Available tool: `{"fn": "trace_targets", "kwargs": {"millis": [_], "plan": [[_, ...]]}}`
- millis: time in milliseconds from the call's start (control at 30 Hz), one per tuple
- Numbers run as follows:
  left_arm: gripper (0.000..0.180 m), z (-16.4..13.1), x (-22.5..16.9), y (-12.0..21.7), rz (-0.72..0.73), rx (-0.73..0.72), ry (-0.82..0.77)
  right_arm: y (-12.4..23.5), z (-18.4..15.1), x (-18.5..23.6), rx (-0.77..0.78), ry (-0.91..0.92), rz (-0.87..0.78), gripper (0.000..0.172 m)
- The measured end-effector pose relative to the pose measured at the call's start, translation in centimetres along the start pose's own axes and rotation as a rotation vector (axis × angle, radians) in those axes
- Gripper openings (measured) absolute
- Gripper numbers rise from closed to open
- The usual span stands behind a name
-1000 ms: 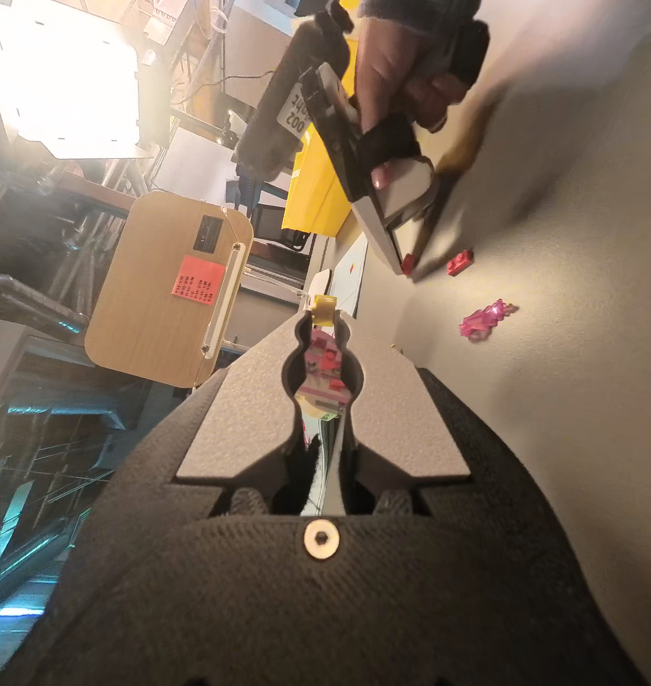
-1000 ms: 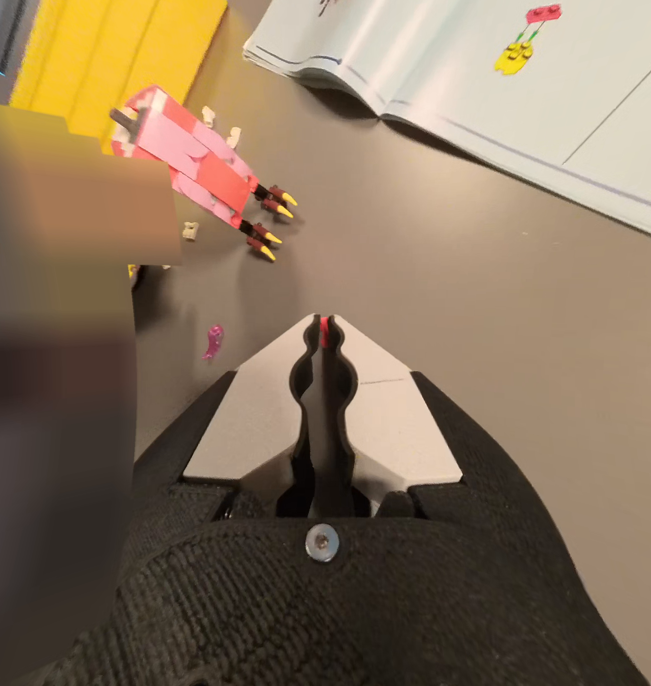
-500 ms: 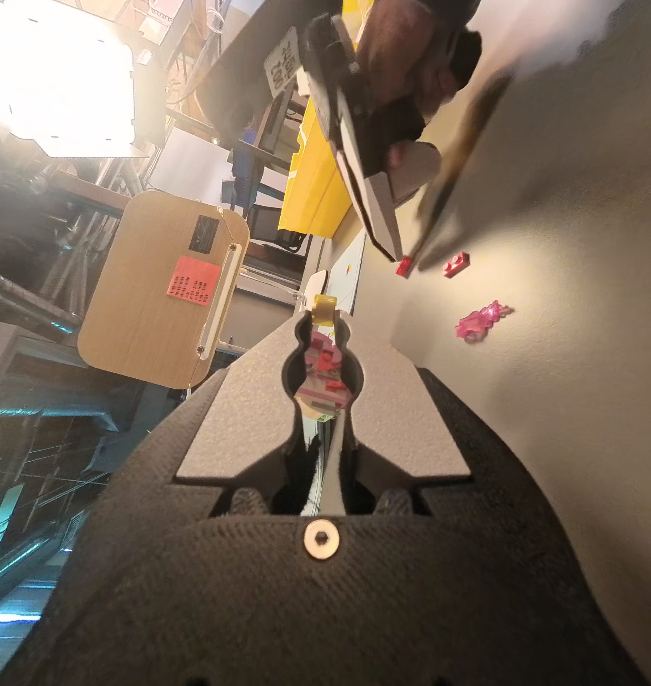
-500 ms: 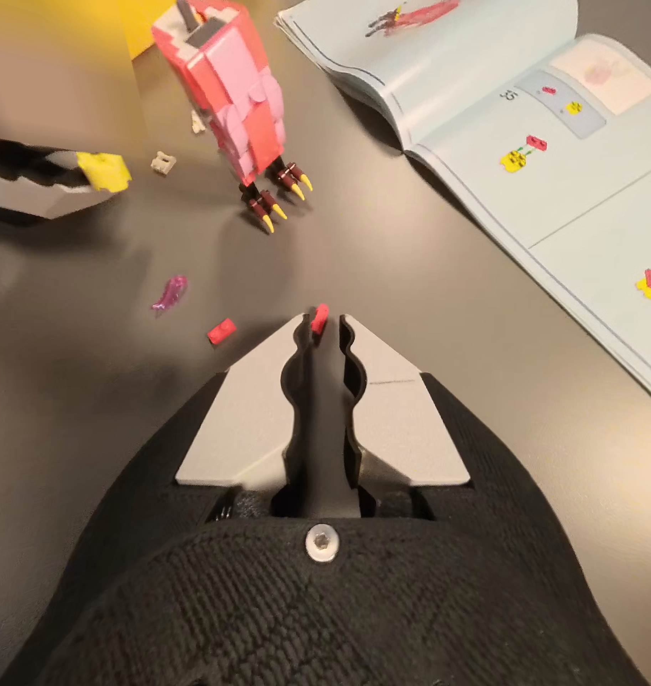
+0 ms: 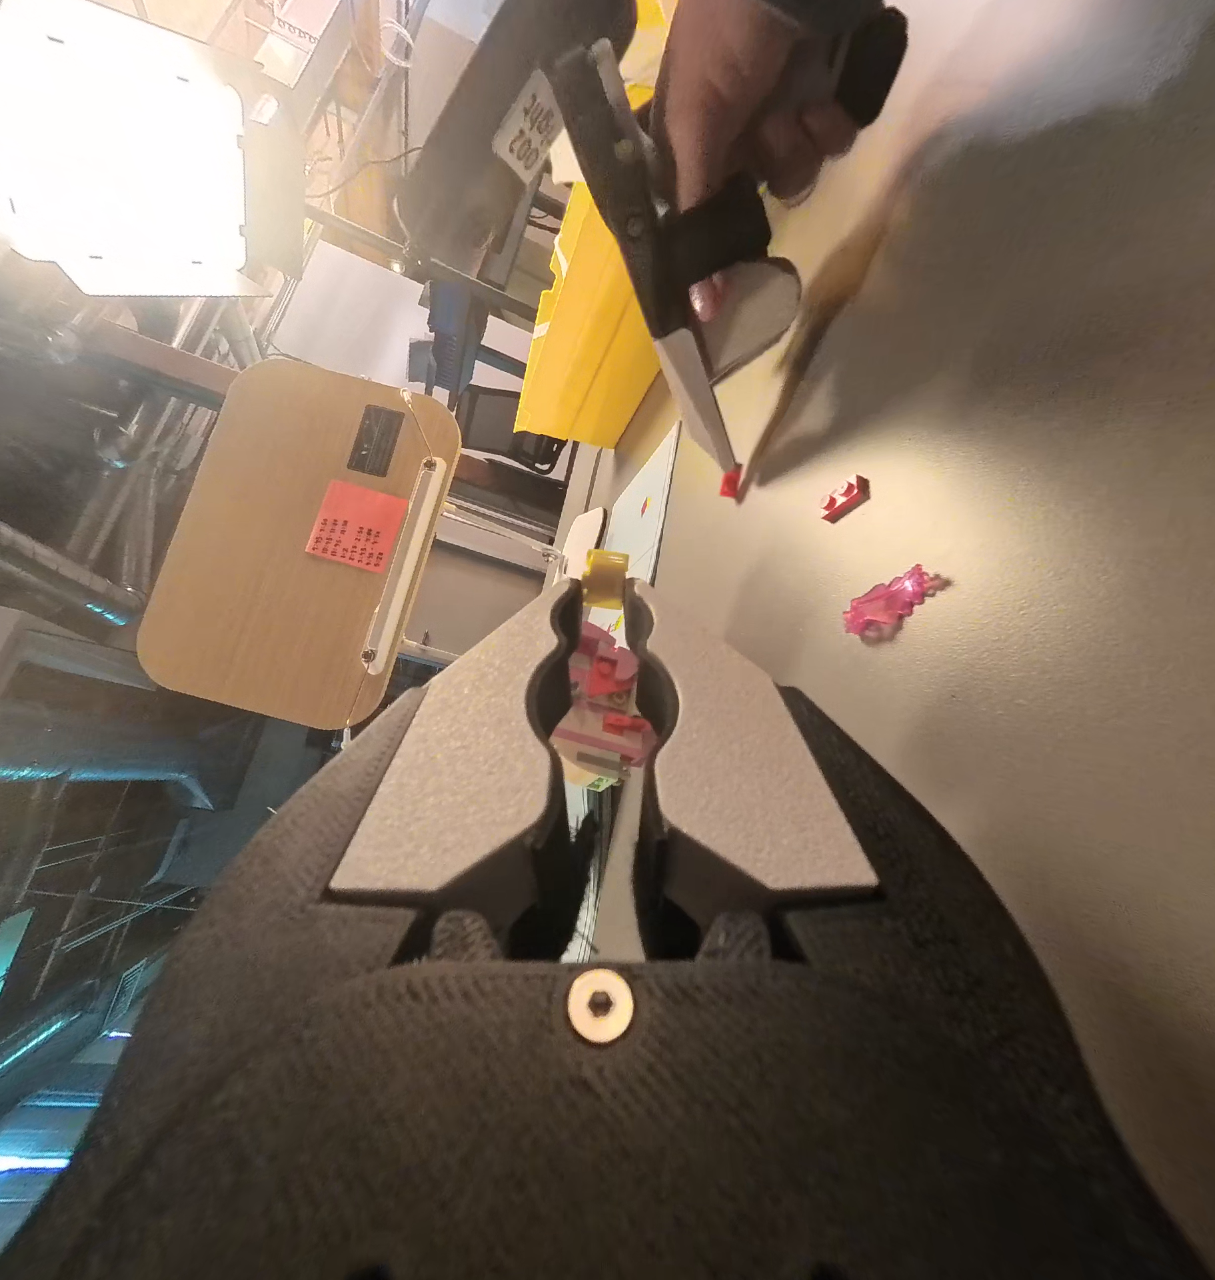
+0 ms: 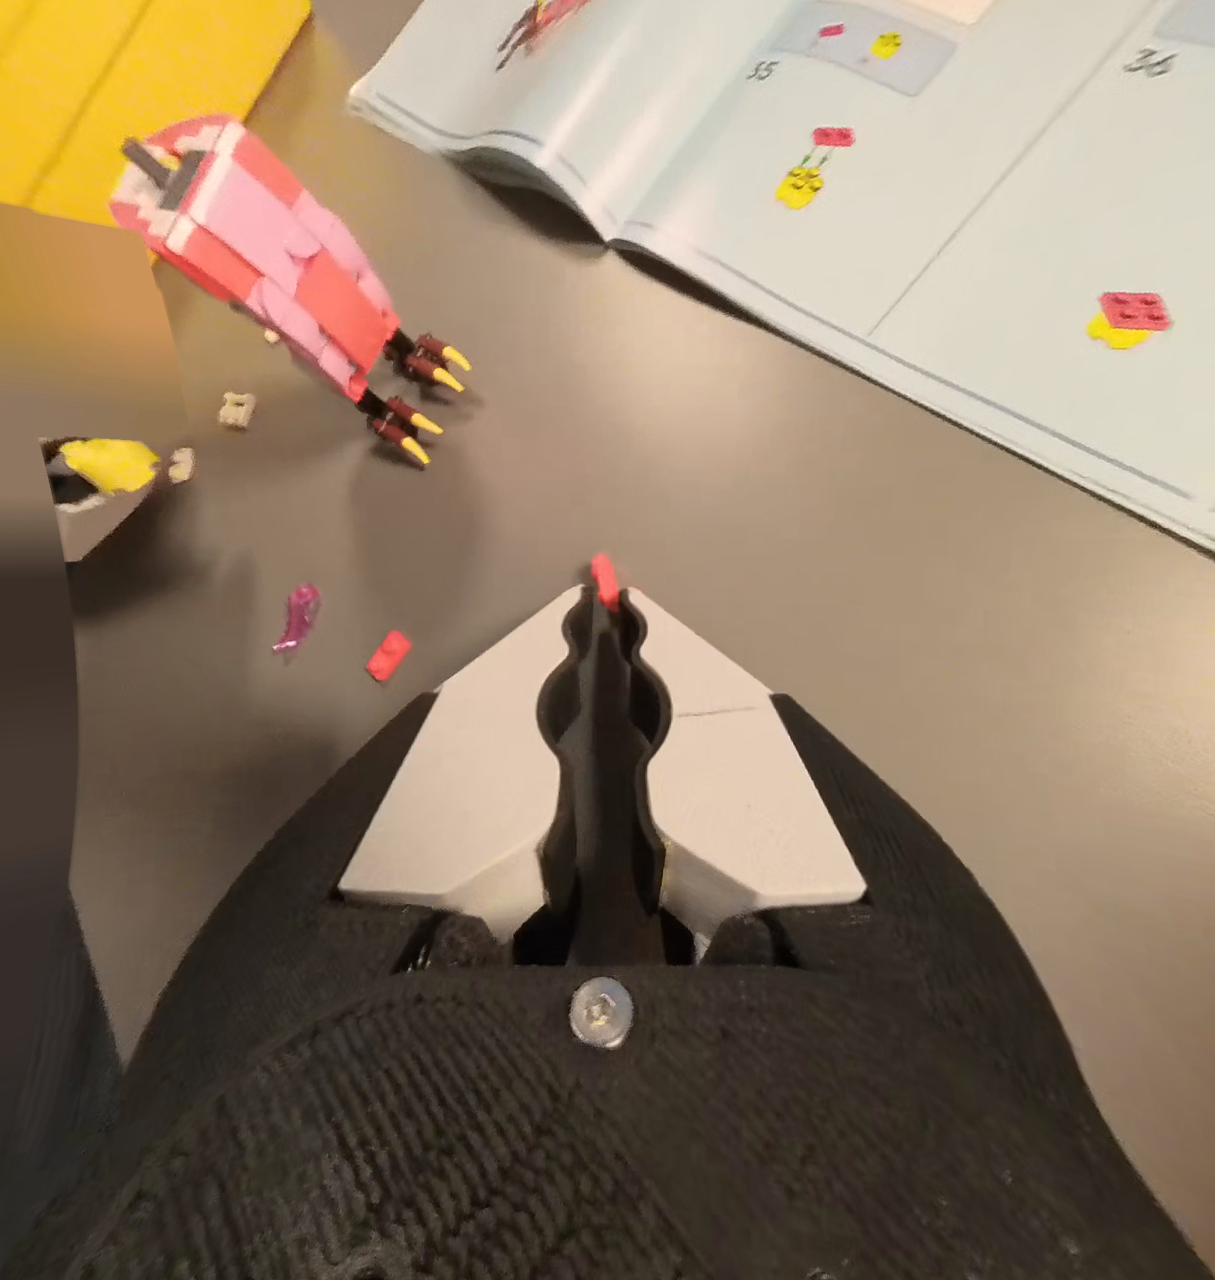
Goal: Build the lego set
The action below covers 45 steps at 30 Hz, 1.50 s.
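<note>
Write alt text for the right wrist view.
The right hand-held gripper pinches a small red brick at its fingertips above a grey table. To its left lie another red brick and a pink-and-red brick model; an open instruction booklet lies beyond.

The right tongs [image 6: 604, 589] pinch a small red brick [image 6: 604, 580] at their tips above the grey bench [image 6: 764, 485]. Another red brick [image 6: 388, 654] and a purple piece [image 6: 298, 616] lie at nine o'clock; a pink-red model [image 6: 272, 256] at eleven; an open booklet [image 6: 867, 228] at one.
</note>
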<state>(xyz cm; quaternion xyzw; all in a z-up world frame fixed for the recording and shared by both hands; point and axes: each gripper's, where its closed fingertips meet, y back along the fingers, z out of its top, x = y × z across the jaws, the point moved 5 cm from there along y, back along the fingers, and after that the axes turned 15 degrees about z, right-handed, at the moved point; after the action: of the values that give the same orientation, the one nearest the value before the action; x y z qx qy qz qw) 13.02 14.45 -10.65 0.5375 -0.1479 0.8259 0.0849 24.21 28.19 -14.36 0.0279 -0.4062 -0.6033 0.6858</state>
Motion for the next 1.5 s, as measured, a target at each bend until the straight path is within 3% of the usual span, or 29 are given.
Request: {"fn": "trace_targets", "kwargs": {"millis": [233, 433, 533, 733, 1000, 1067, 1233, 1500], "plan": [[0.010, -0.1, 0.0, 0.0, -0.006, 0.002, 0.007, 1.2, 0.1, -0.9, 0.039, 0.162, -0.218, 0.019], [0.010, 0.0, 0.0, 0.0, -0.001, -0.002, 0.006, -0.1, -0.2, 0.4, 0.091, 0.473, -0.176, 0.021], [0.010, 0.0, 0.0, 0.0, -0.002, -0.002, 0.004, -0.4, -0.2, 0.1, 0.076, 0.415, -0.158, 0.027], [0.010, 0.0, 0.0, 0.0, -0.005, -0.003, 0.007, -0.8, -0.8, 1.6, 0.088, 0.331, 0.038, 0.023], [0.010, 0.0, 0.0, 0.0, -0.009, -0.005, 0.008, -0.7, -1.3, 2.1, 0.125, 0.310, 0.096, 0.019], [0.010, 0.0, 0.0, 0.0, -0.010, -0.007, 0.014, -0.8, -1.5, 2.8, 0.135, 0.336, 0.134, 0.019], [0.010, 0.1, 0.0, 0.0, -0.011, -0.016, 0.013, -0.3, -0.4, 2.2, 0.099, 0.495, 0.058, 0.023], [0.010, 0.3, 0.1, 0.2, -0.003, -0.034, 0.003, -1.3, -1.0, 1.9, 0.158, 0.586, 0.167, 0.026]]}}
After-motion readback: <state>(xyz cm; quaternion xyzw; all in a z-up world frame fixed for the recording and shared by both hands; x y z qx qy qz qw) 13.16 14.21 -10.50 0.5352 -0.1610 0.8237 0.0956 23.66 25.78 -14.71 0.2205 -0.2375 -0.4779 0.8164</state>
